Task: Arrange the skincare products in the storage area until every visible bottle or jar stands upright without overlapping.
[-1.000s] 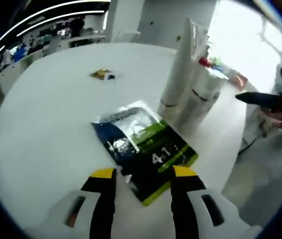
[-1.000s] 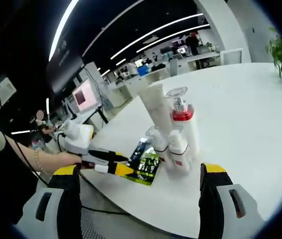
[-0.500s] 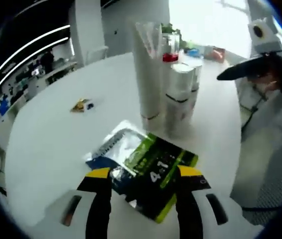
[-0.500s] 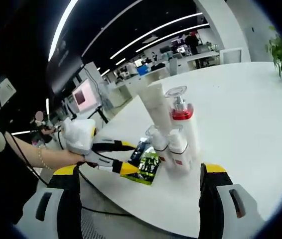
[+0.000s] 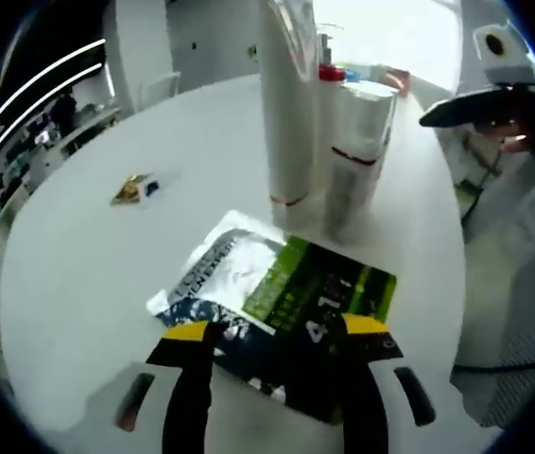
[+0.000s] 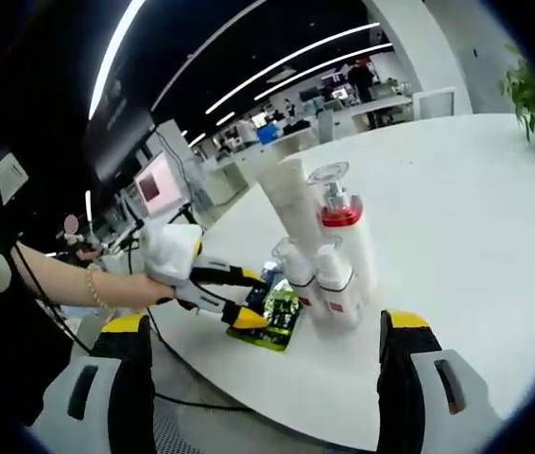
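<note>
A small wrapper (image 5: 134, 187) lies left of the bottle cluster (image 5: 324, 113). Your left gripper (image 5: 277, 333), jaws apart, straddles the flat sachet (image 5: 282, 298) just before those upright bottles. Right of them, your right gripper (image 6: 260, 326) hangs open, well clear.

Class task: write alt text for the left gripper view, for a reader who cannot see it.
The left claw hangs open over a flat green-and-black sachet on a round white table. Beyond stand a tall white tube and white bottles.
</note>
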The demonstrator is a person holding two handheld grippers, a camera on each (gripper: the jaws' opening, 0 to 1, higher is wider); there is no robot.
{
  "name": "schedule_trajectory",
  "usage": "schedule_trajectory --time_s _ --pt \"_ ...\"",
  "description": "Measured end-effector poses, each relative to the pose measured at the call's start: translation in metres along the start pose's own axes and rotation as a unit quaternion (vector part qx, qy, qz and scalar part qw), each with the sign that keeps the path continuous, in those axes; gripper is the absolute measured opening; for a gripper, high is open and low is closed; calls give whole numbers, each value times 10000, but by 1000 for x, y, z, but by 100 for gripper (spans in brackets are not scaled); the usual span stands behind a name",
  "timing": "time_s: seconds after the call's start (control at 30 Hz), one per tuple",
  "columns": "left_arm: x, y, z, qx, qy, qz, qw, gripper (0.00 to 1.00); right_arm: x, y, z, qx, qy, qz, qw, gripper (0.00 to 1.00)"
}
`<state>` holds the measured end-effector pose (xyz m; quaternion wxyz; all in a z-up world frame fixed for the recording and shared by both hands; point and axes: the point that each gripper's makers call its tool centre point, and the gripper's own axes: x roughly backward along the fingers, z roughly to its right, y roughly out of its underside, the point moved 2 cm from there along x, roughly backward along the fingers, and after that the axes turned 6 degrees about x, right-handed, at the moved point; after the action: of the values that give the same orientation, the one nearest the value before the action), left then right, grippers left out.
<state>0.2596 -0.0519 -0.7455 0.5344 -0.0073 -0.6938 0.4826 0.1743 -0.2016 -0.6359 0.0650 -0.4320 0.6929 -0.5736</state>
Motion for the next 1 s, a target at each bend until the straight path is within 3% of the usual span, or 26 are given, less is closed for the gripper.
schedule_trajectory --time_s 0.17,0.6,0.73,1.0 --pt "0 -1 1 -111 128 -26 9999 49 0 1 1 -10 9 -3 10000 100" --pt "-2 2 -1 -7 79 -64 9999 50 0 0 -2 -10 14 -9 10000 100" --pt "5 -6 2 -40 30 133 9999 50 0 0 -2 0 -1 -16 10000 100" --pt "14 -8 -7 138 -152 317 9993 58 -4 0 -1 23 -17 -38 10000 100"
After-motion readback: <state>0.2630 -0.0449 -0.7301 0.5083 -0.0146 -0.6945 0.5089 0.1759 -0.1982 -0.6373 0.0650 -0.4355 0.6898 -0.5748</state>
